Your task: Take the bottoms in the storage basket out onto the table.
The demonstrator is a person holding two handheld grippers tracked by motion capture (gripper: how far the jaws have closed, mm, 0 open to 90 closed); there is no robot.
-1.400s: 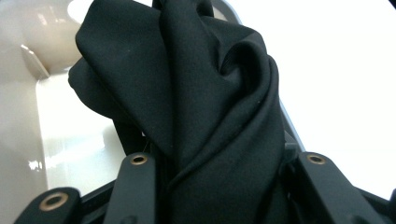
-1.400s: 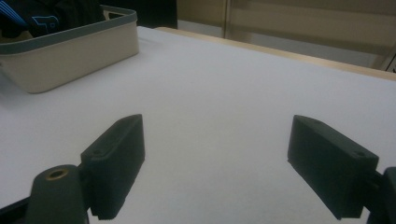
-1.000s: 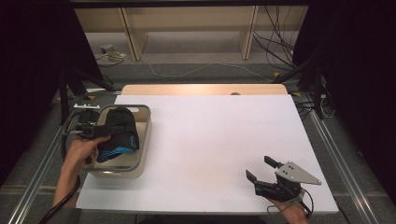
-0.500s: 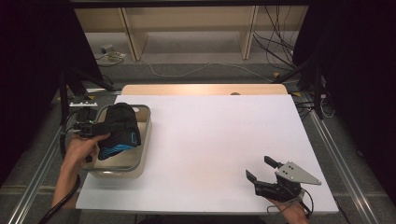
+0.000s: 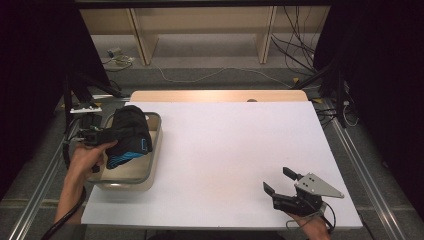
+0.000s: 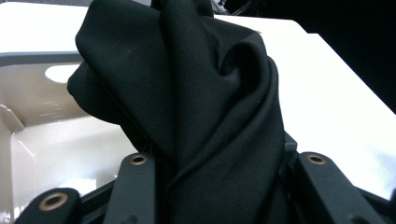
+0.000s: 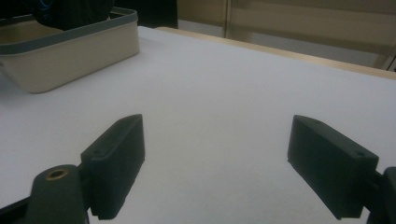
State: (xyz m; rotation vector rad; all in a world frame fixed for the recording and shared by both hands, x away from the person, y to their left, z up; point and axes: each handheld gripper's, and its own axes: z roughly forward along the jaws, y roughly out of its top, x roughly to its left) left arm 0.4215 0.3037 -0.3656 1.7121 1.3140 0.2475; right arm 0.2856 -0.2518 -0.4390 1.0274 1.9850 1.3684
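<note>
A black garment with blue markings (image 5: 128,137) hangs bunched above the cream tub (image 5: 156,145) at the table's left. My left gripper (image 5: 102,136) is shut on the garment; in the left gripper view the black cloth (image 6: 196,107) is pinched between the two jaws and rises in folds over the tub's inside (image 6: 42,135). My right gripper (image 5: 279,181) rests low near the table's front right corner, jaws wide apart and nothing between them. In the right gripper view its fingers (image 7: 116,158) frame bare white tabletop, with the tub (image 7: 70,46) far off at the upper left.
The white table top (image 5: 225,150) spreads between the tub and the right gripper. A wooden strip (image 5: 215,95) runs along the far edge. Shelving and cables (image 5: 300,55) lie on the floor behind the table.
My left gripper has lifted the black garment higher out of the tub and a little toward the far side. The right gripper has stayed in place.
</note>
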